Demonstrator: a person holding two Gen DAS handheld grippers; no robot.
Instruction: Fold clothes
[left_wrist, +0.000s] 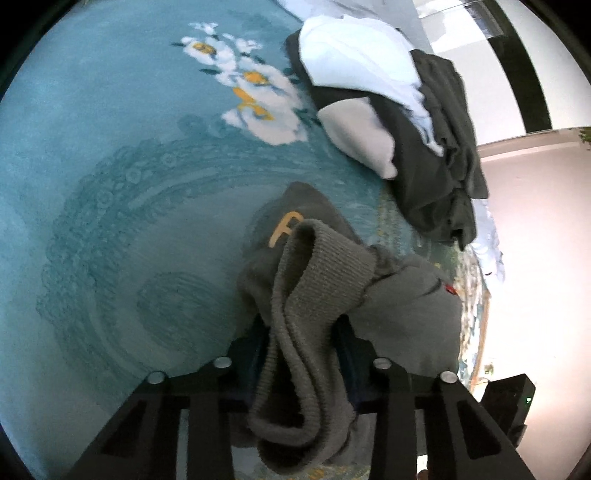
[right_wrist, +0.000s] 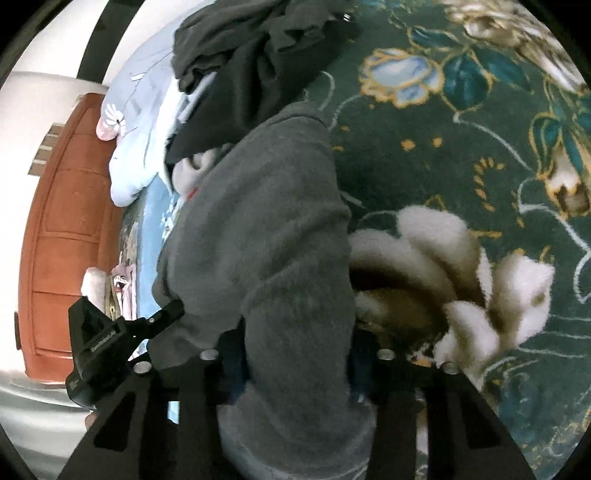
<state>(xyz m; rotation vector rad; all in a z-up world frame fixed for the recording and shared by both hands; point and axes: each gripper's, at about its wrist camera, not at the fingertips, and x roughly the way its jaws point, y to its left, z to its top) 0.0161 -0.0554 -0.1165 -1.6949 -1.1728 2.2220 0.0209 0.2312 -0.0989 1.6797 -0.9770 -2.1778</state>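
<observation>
A grey sweatshirt (left_wrist: 402, 306) with a yellow letter print hangs over a teal carpet. Its ribbed hem (left_wrist: 306, 295) runs between the fingers of my left gripper (left_wrist: 301, 350), which is shut on it. In the right wrist view the same grey sweatshirt (right_wrist: 258, 229) fills the middle, and my right gripper (right_wrist: 295, 362) is shut on its thick fabric. The other gripper (right_wrist: 110, 339) shows at the lower left of that view, close to the sweatshirt's edge.
A heap of dark, white and pale blue clothes (left_wrist: 399, 110) lies beyond on the carpet (left_wrist: 110, 184); the pile (right_wrist: 251, 51) also tops the right wrist view. The patterned green carpet (right_wrist: 461, 147) spreads right. A brown wooden door (right_wrist: 62, 221) stands at the left.
</observation>
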